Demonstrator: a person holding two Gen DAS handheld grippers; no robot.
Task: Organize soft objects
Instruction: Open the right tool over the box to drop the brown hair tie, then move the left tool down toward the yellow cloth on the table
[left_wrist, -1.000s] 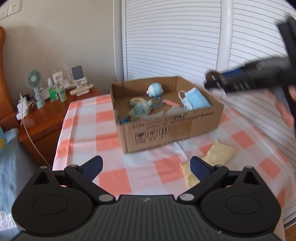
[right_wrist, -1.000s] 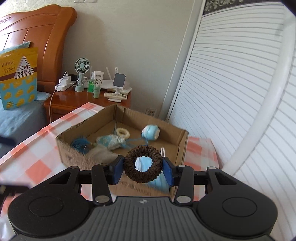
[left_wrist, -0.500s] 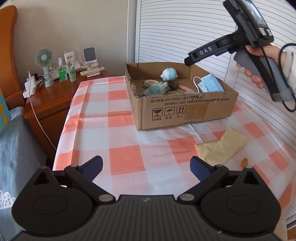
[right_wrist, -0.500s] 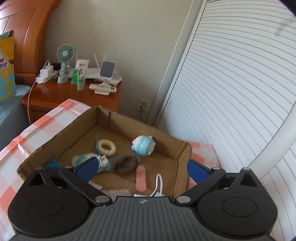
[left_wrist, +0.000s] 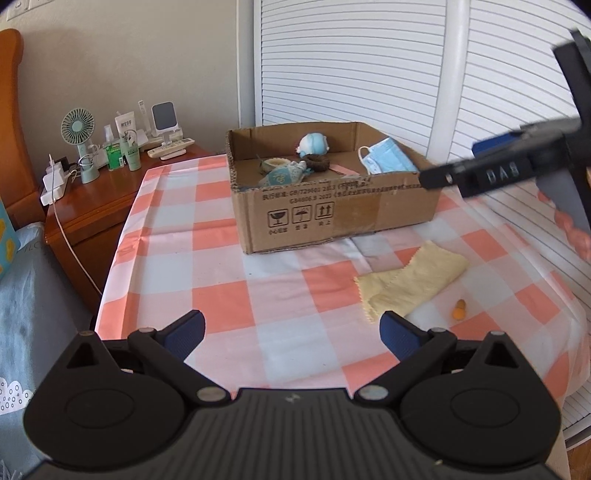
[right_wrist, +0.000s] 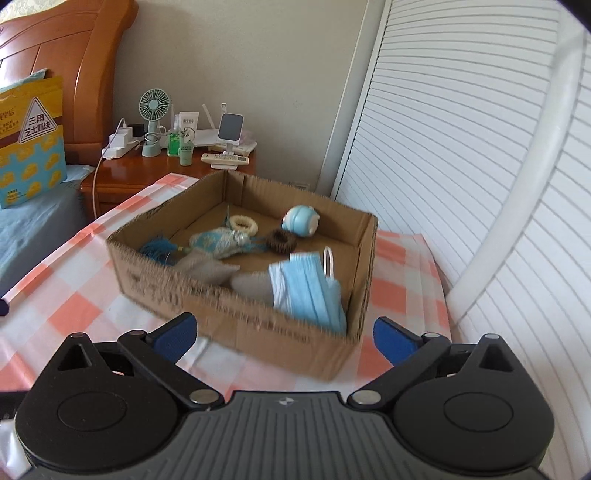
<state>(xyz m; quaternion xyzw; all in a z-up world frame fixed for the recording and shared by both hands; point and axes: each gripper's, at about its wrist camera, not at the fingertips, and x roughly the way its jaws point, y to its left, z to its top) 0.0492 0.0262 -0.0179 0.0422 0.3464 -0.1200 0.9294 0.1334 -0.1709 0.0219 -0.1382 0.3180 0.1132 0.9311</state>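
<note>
Here, a table under an orange-and-white checked cloth (left_wrist: 229, 273) carries an open cardboard box (left_wrist: 332, 218), which stands toward the far side, close to the white louvered doors (left_wrist: 351, 74). A wooden nightstand (left_wrist: 92, 199) beside the table holds a small green fan (left_wrist: 78, 127) and several bottles. Inside the box lie a blue face mask (right_wrist: 310, 291) propped against the near right corner, a blue fabric pouch (right_wrist: 218, 243), a round blue-and-white plush toy (right_wrist: 301, 220), a brown hair scrunchie (right_wrist: 282, 242) and a cream ring (right_wrist: 242, 223). Outside the box, a yellow cloth (left_wrist: 410, 280) lies flat on the table, with a small orange object (left_wrist: 459, 309) just beside it. The left gripper (left_wrist: 291, 332) hovers over the near table edge, jaws spread wide and empty. The right gripper (right_wrist: 284, 334) faces the box, jaws likewise fully apart, nothing between them.
</note>
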